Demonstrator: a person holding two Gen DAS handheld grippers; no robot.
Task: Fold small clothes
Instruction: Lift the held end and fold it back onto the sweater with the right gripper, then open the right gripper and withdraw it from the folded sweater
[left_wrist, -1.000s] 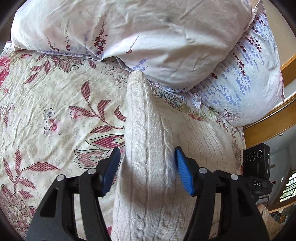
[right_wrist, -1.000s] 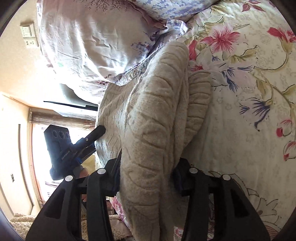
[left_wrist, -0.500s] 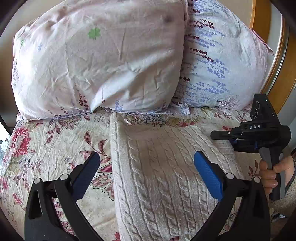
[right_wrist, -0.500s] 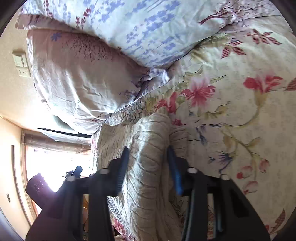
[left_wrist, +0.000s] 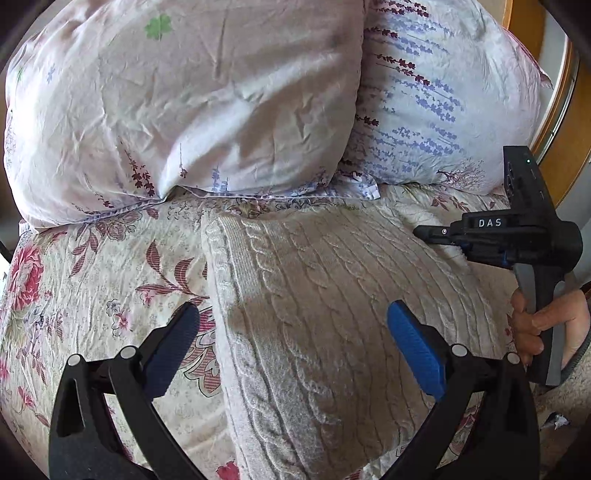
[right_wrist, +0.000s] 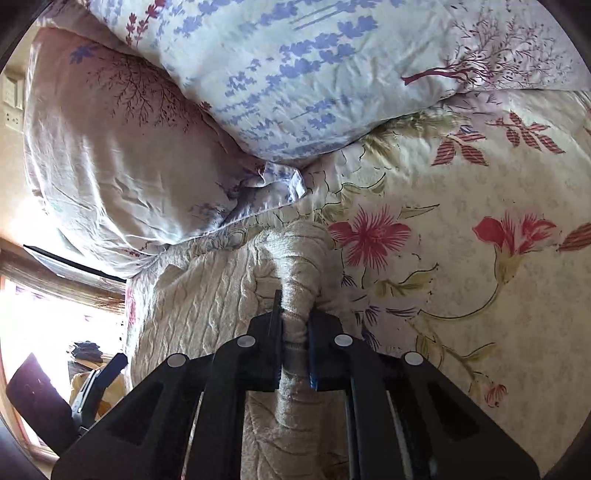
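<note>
A cream cable-knit sweater (left_wrist: 332, 295) lies folded on the floral bedsheet (left_wrist: 110, 280), just below the pillows. My left gripper (left_wrist: 291, 310) hovers above its near-left part, open wide, with nothing pressed between the blue pads (left_wrist: 413, 347). My right gripper (right_wrist: 295, 325) pinches a bunched fold of the sweater (right_wrist: 299, 266) at its right edge; the jaws are opening slightly but the knit is still squeezed between them. In the left wrist view the right gripper (left_wrist: 424, 233) sits at the sweater's far right side, held by a hand (left_wrist: 535, 328).
Two flower-print pillows (left_wrist: 192, 110) (left_wrist: 436, 110) lie against the bed's head, touching the sweater's top edge. A wooden headboard (left_wrist: 576, 122) curves at the right. A bright window (right_wrist: 55, 325) and a wall socket (right_wrist: 13, 99) are off the bed's left side.
My left gripper let go of the sweater fold, opened wide and pulled back while rolling. My right gripper closed from half open onto the sweater's edge fold.
</note>
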